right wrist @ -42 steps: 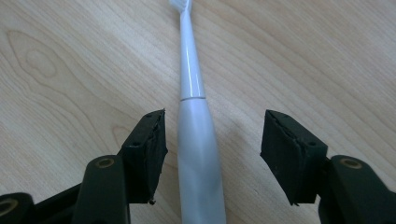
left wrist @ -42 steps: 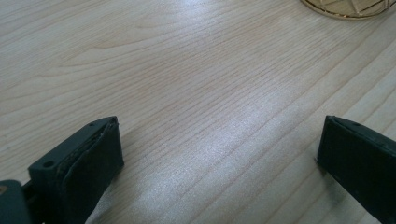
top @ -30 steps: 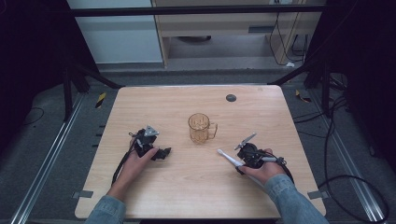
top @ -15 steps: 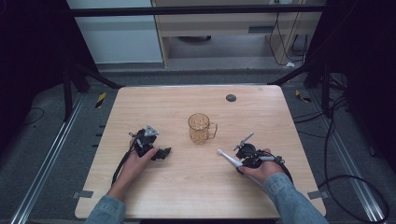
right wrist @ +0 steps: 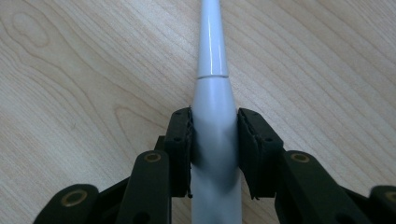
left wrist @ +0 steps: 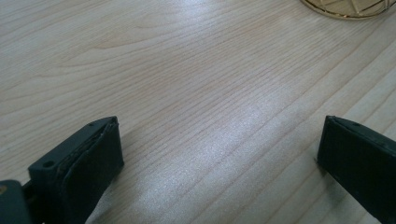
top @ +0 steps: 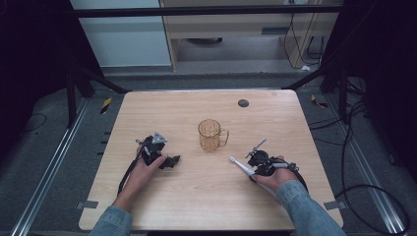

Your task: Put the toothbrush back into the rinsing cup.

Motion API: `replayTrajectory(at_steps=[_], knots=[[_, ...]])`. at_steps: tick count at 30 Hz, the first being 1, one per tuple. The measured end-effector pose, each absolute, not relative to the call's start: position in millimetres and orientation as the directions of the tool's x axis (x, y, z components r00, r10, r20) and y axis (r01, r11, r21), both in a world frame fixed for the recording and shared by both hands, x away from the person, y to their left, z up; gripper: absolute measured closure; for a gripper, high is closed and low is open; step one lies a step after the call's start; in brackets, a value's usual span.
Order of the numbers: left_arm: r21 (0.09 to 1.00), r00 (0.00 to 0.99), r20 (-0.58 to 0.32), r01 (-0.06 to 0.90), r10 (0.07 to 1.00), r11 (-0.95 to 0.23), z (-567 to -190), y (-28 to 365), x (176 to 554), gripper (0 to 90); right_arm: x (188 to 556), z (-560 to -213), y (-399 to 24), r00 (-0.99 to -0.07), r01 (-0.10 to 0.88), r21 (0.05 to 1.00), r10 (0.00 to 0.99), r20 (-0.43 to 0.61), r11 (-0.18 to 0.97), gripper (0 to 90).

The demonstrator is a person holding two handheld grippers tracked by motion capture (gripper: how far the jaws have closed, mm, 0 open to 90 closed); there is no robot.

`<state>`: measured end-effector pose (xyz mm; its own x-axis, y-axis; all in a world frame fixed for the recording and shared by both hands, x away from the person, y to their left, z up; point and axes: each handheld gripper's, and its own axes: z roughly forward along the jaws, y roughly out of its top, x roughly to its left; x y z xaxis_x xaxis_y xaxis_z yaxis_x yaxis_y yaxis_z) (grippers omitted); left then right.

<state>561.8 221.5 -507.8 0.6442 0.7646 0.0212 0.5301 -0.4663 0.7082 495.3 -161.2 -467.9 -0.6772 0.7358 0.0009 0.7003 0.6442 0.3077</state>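
- The right claw [right wrist: 215, 149] has just been closing, and its two black pads now press on the thick grey-white body of an electric toothbrush [right wrist: 212, 93], one on each side; the grip sits low on the handle, probably so that the long neck stays free to be aimed.
- The toothbrush lies low over the desk [top: 162, 206], near the front right of the amber mug [top: 211, 135], its slim white end [top: 236, 162] pointing toward the left hand (whether it still touches the wood I cannot tell).
- The left claw [left wrist: 219, 154] rests apart from the work, jaws wide with nothing but bare wood between them; it seems parked, the mug's rim just ahead of it.
- The toothbrush is glossy and smooth, a pale tapering neck joined by a seam to a wider matte handle, so it may slip if squeezed weakly.
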Motion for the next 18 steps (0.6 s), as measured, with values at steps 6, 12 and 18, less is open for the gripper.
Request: replayTrajectory(at_steps=[6,12,18], knots=[[0.708,0.644,0.021,0.53,0.765,-0.466,-508,221,562,0.0,497,-467,-162,-0.677,0.705,0.298,0.736,0.014,0.644,66.9],[0.708,0.644,0.021,0.53,0.765,-0.466,-508,221,562,0.0,497,-462,-167,-0.668,0.713,0.311,0.744,0.031,0.628,67.1],[0.709,0.644,0.02,0.53,0.765,-0.465,-508,221,562,0.0,498,-445,-171,-0.659,0.713,0.338,0.752,0.024,0.614,67.2]])
